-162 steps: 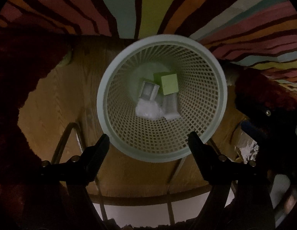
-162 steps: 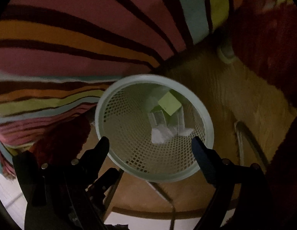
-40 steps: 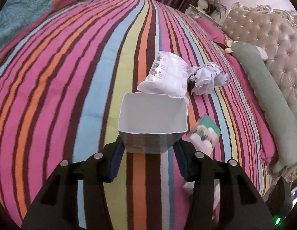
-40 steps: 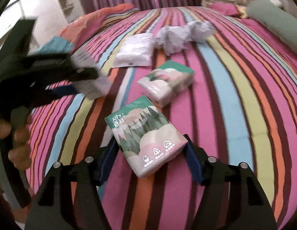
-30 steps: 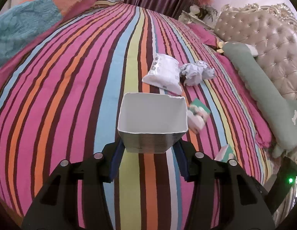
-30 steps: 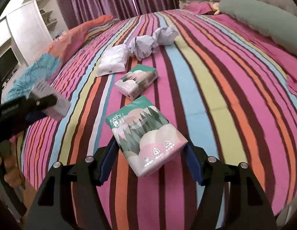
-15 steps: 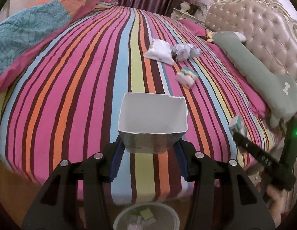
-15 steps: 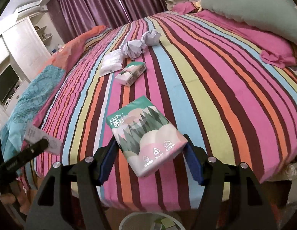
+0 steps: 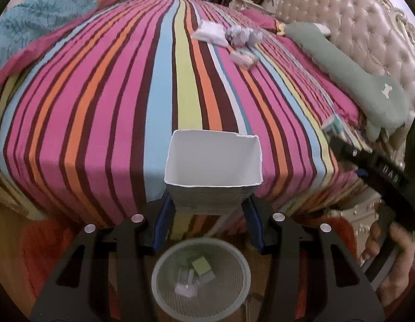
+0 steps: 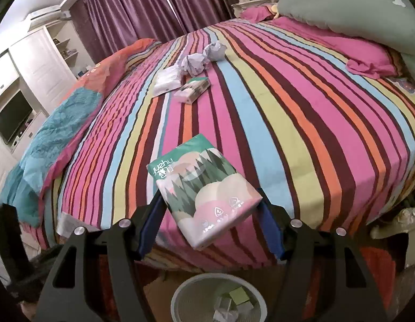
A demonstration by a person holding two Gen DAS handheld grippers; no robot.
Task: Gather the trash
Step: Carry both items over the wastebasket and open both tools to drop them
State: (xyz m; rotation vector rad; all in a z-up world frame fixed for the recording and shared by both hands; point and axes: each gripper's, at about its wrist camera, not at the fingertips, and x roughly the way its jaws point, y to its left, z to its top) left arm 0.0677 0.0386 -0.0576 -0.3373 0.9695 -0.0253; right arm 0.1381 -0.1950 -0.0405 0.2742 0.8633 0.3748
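Observation:
My left gripper point(image 9: 206, 216) is shut on an open white carton point(image 9: 212, 171), held past the foot of the striped bed. Just below it on the floor stands the pale mesh waste basket point(image 9: 200, 277) with a green box and white scraps inside. My right gripper point(image 10: 211, 224) is shut on a green and pink tissue pack point(image 10: 202, 193); the same basket point(image 10: 221, 299) shows at the bottom of that view. On the bed lie a second tissue pack point(image 10: 192, 88), a white plastic bag point(image 10: 167, 79) and crumpled paper balls point(image 10: 202, 57).
The striped bed point(image 10: 288, 112) fills both views, with a green bolster point(image 9: 349, 67) and tufted headboard point(image 9: 368, 21) at the right. A hand point(image 9: 389, 252) with the other gripper shows at the left wrist view's right edge. A red rug point(image 9: 44, 244) lies by the basket. White cabinets point(image 10: 30, 61) stand left.
Both grippers have drawn back from the bed with their loads. The bed's foot edge and the waste basket have come into view below the fingers.

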